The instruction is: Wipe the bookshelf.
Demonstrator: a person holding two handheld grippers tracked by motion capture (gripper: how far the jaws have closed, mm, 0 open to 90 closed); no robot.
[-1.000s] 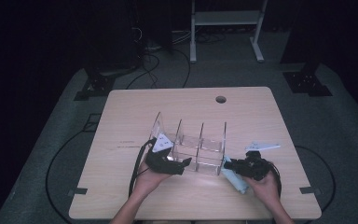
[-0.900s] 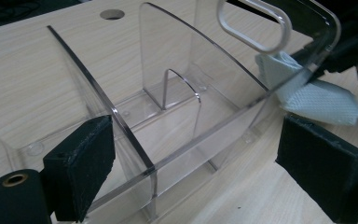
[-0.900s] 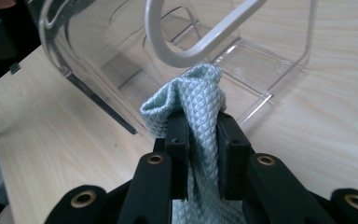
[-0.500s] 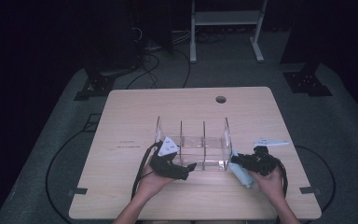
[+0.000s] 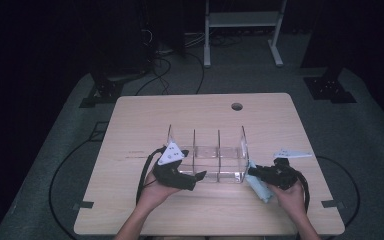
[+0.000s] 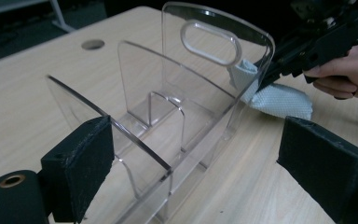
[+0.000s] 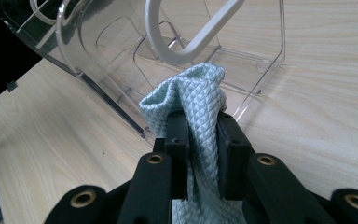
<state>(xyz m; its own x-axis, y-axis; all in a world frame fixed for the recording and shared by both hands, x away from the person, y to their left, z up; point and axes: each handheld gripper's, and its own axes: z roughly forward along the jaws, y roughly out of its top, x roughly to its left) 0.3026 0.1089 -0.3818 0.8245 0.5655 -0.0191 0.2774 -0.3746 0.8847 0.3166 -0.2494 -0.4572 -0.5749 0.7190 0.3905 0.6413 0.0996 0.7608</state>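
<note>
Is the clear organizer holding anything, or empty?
Empty: the organizer shows bare compartments; the cloth touches its end wall from outside.

Two hand-held claws, brought in from the near edge

The left claw (image 5: 201, 174) is gripped in the left hand (image 5: 156, 189) and pointed toward the right claw, its jaws set wide apart, with nothing pressed between the pads. The right claw (image 5: 251, 170) is gripped in the right hand (image 5: 289, 192) and aimed back at the left claw, its jaws pinched tight on a fold of cloth (image 7: 193, 100). Both forearms are held low, well apart.
</note>
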